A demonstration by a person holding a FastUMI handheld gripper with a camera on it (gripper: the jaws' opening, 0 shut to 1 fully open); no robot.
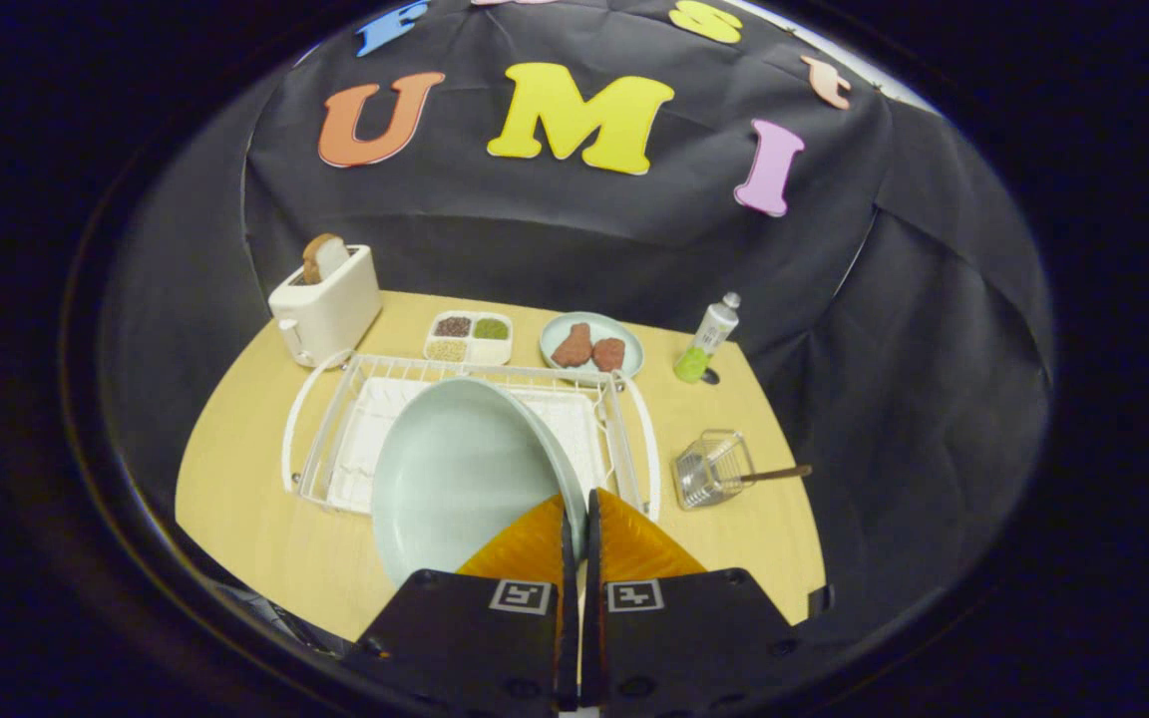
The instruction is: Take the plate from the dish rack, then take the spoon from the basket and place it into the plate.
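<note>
Claw (pixel 579 509) fingers pinch the rim of the pale plate (pixel 460 469), which tilts over the dish rack (pixel 335 399). Off to the side, the spoon (pixel 774 475) sticks out of the wire basket (pixel 709 469) on the table (pixel 245 499).

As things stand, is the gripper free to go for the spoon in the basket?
Probably not yet: the gripper is shut on the plate's rim. The spoon handle pokes out of the basket, unobstructed, off to the fingers' right.

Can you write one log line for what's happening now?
gripper: shut on plate | plate: above dish rack | spoon: in basket
</note>
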